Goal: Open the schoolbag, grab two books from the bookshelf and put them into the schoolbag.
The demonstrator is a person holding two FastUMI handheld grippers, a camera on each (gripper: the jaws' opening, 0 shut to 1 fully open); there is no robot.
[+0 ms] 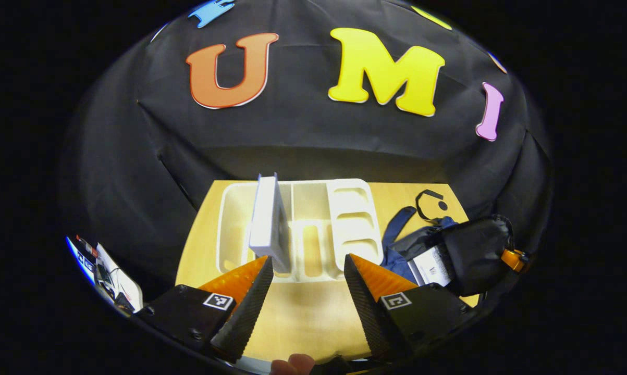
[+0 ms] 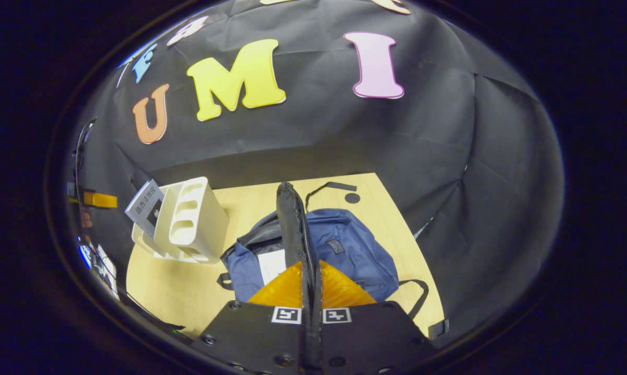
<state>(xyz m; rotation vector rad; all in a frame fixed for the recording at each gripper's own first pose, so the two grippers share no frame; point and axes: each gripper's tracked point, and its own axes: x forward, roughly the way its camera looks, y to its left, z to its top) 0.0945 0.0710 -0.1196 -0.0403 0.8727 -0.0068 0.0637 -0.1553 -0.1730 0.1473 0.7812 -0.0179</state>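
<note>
Right hand-held gripper (image 2: 310, 281) pinches the bag (image 2: 344, 250) flap shut-tight, lifting it.
Left hand-held gripper (image 1: 305, 284) gapes wide, holding nothing, just short of a book (image 1: 267, 221) upright in the white shelf (image 1: 352, 219) on the worktop (image 1: 303, 312); bag lies right.

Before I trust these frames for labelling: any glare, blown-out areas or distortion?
Left gripper view: the white bookshelf is overexposed at its middle, washing out the dividers; the table edges bow from the fisheye. Right gripper view: evenly lit, schoolbag sharp, table edges curved.
</note>
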